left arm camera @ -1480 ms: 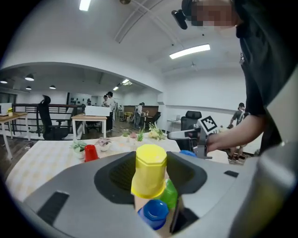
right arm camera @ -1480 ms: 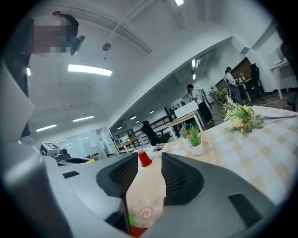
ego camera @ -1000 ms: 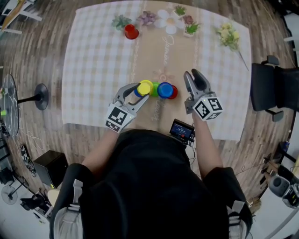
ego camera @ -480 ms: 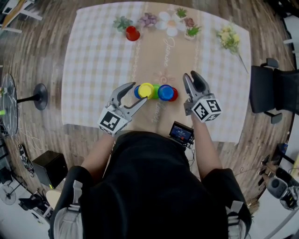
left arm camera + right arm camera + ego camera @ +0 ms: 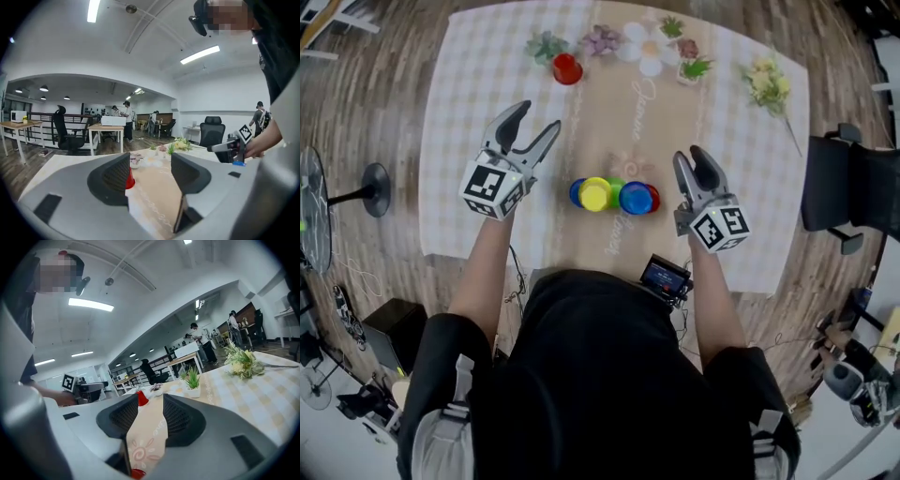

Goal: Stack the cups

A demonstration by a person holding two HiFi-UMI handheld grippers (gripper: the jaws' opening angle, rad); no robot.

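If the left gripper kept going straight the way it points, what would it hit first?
Likely the lone red cup farther out. The left gripper, fingers open and empty, points toward it, though in its own view the cup shows beside the left finger, so it could just miss.

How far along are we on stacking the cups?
Done: several cups sit bunched mid-table around the yellow cup; whether any are nested is unclear. In hand: nothing. The left gripper has open, empty jaws; the right gripper has empty jaws, opening. Left: the lone red cup by the far plants is not yet with them.
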